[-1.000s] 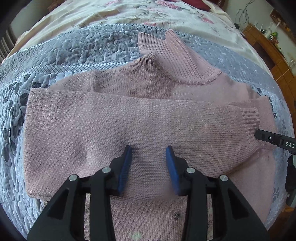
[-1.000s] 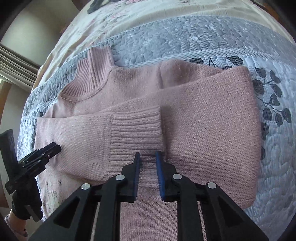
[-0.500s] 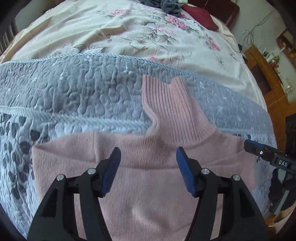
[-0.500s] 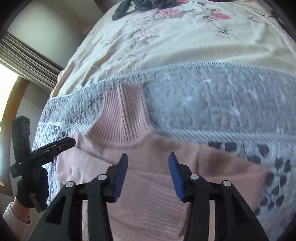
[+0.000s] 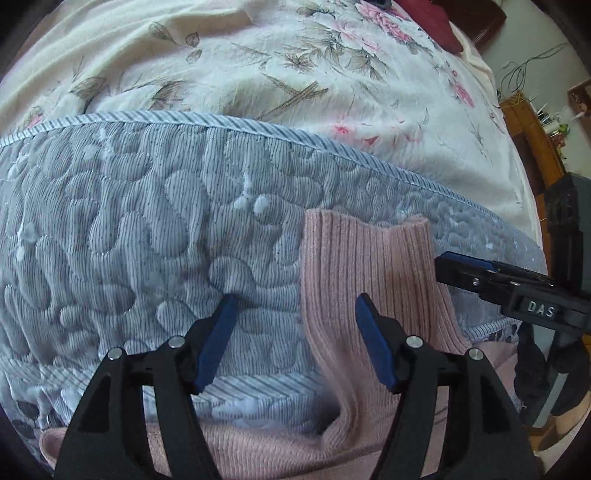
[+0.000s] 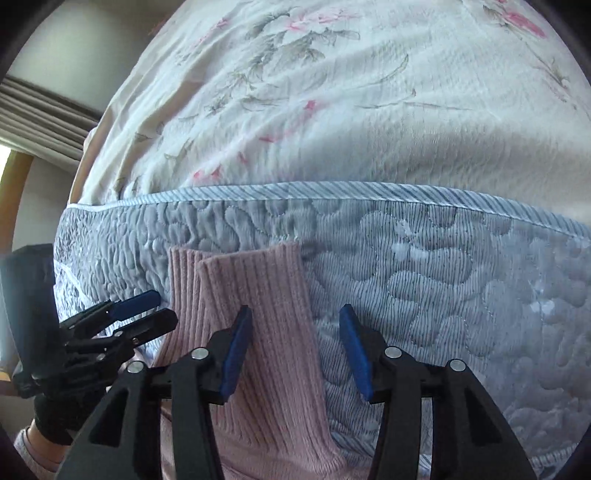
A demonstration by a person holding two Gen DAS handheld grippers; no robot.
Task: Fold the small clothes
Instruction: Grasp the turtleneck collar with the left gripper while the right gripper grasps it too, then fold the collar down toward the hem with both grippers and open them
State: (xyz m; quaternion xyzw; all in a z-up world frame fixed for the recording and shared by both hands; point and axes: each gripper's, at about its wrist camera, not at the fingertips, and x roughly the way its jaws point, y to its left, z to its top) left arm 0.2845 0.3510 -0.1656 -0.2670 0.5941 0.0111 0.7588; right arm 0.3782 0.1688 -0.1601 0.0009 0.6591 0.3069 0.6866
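Note:
A pink knit sweater lies on the bed; only its ribbed turtleneck collar (image 5: 369,266) (image 6: 251,280) and a strip of its shoulders show. My left gripper (image 5: 295,306) is open and straddles the collar's left edge, with nothing held. My right gripper (image 6: 295,314) is open too and straddles the collar's right edge. Each gripper shows in the other's view: the right gripper (image 5: 454,267) at the collar's right side, the left gripper (image 6: 159,310) just left of the collar. The sweater's body and sleeves are hidden below the frames.
The sweater rests on a grey-blue quilted cover (image 5: 147,221) (image 6: 443,277). Beyond its piped edge lies a cream floral sheet (image 5: 258,55) (image 6: 332,92). A dark red pillow (image 5: 436,22) and wooden furniture (image 5: 532,125) are at the far right. A gloved hand (image 6: 55,417) holds the left gripper.
Both grippers have moved forward from the folded sleeves up to the collar. The right gripper's jaws, nearly together a second ago, now stand wide apart.

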